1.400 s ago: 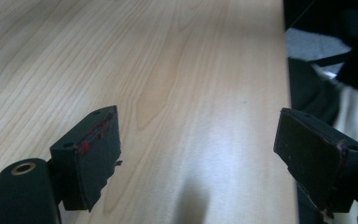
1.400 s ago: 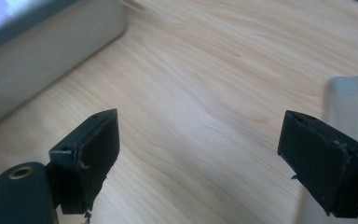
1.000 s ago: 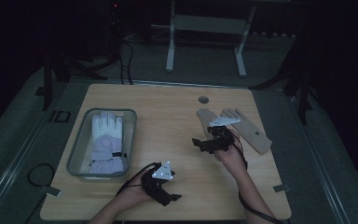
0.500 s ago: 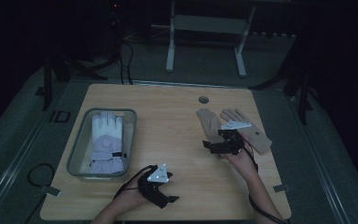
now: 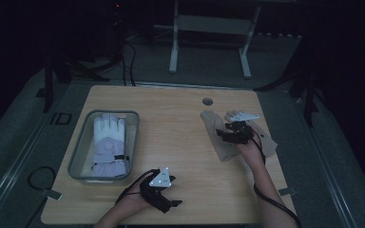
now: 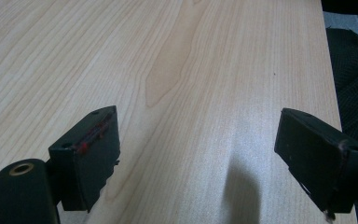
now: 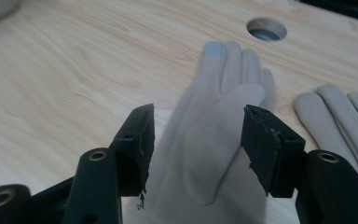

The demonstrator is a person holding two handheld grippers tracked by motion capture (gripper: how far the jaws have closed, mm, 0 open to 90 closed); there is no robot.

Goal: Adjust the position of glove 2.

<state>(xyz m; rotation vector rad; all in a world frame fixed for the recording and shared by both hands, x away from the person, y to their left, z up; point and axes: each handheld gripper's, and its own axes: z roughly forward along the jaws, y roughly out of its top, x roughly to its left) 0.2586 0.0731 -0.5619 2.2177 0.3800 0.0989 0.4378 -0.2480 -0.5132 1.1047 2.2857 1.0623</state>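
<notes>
right gripper point(image 5: 231, 134) has drifted back toward the person over the last second and now sits low over the nearer beige glove point(image 7: 214, 144), jaws apart and straddling its palm, not yet closed on the fabric; judged from that, a pinch on this glove is the step in hand. the glove lies flat on the right half of the table point(image 5: 180, 156), fingers pointing away, a grey patch on one fingertip; its twin, the second beige glove point(image 7: 342, 112), lies just beside it, partly under the hand in the high view. left gripper point(image 5: 164, 194) has barely moved, resting near the front edge, jaws wide apart over bare wood point(image 6: 191, 70), holding nothing. materials: beige gloves look soft, knitted or fleecy, limp and thin; likely to bunch when pinched. table is pale laminate with long grain and a round cable hole point(image 7: 266, 29). on the left, a clear plastic bin point(image 5: 79, 161), rounded corners, holds a padded white glove point(image 5: 107, 142) with a dark wrist strap.
</notes>
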